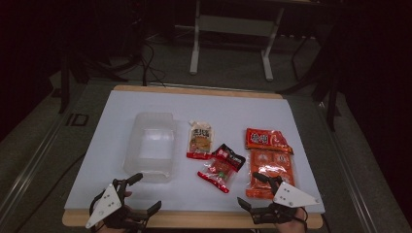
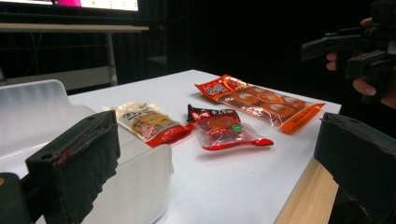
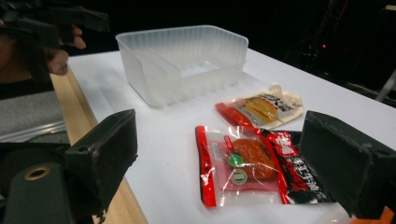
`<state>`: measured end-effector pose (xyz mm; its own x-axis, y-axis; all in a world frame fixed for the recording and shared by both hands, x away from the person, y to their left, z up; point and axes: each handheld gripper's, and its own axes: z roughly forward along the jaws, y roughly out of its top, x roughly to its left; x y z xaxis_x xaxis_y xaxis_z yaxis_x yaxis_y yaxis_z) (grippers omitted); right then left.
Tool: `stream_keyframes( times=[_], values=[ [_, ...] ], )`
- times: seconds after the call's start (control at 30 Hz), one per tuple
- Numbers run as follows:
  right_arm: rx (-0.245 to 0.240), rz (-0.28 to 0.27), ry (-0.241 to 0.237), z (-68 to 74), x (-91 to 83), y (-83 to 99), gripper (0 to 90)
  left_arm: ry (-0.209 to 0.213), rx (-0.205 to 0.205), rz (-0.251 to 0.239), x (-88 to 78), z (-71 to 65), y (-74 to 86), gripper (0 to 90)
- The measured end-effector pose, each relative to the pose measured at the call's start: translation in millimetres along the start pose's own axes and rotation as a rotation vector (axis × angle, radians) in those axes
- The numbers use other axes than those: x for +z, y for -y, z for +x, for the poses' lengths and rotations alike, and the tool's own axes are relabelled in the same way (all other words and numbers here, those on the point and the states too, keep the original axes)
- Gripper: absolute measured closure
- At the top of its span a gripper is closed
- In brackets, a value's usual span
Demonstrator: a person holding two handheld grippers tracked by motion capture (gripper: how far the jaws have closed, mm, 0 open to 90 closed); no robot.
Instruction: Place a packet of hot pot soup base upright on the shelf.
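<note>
A clear plastic container stands left of centre on the white table. To its right lie a cream and red pouch, a red and black snack packet, and two orange packets. My left gripper hovers open at the table's near edge, just in front of the container. My right gripper is open too, by the near end of the lower orange packet. In the right gripper view the red and black packet lies on the table beyond the wide jaws, nothing between them.
A wooden strip edges the table's near side. A white metal frame stands on the dark floor beyond the far edge. A hand with the other gripper shows at the upper right of the left gripper view.
</note>
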<state>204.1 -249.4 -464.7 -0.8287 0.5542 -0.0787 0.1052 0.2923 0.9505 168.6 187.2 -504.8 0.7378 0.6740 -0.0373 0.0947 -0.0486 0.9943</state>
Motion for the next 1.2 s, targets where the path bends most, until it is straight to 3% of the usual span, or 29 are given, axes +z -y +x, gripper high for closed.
stream_keyframes(
  times=[0.13,0.23,0.37,0.5,0.63,0.73,0.87,0.97,1.07,1.2],
  values=[
    [-0.003,0.044,0.004,-0.3,2.6,1.6,13.8,0.006,0.001,0.015,1.1,-0.7,0.5,0.7],
    [0.013,0.05,-0.012,-2.2,2.1,0.9,15.0,0.01,0.005,0.013,2.0,-1.2,0.7,0.7],
    [-0.003,0.05,-0.012,-3.8,0.6,-1.9,14.4,0.013,0.006,0.012,1.9,-1.7,0.5,0.7],
    [-0.011,0.019,-0.048,-1.5,-0.7,-5.5,12.5,0.011,0.008,0.01,1.7,-1.9,0.2,0.7],
    [0.042,0.061,-0.108,4.0,-1.4,-13.6,11.3,0.013,0.007,0.007,1.7,-1.8,0.1,0.7],
    [0.022,0.076,-0.133,10.1,-3.1,-20.0,10.5,0.011,0.012,0.01,1.8,-1.9,0.1,0.7],
    [0.012,0.022,-0.15,13.9,-9.9,-32.4,10.3,0.01,0.015,0.012,1.8,-2.2,0.2,0.7],
    [-0.011,0.013,-0.137,12.6,-14.3,-40.0,10.3,0.01,0.015,0.011,2.5,-2.3,0.4,0.7],
    [-0.031,-0.003,-0.117,7.2,-19.1,-47.0,10.3,0.012,0.016,0.011,2.7,-2.4,0.6,0.7],
    [-0.023,-0.026,-0.102,-3.6,-23.0,-54.7,10.2,0.01,0.019,0.021,3.8,-2.0,1.4,0.7]
  ],
)
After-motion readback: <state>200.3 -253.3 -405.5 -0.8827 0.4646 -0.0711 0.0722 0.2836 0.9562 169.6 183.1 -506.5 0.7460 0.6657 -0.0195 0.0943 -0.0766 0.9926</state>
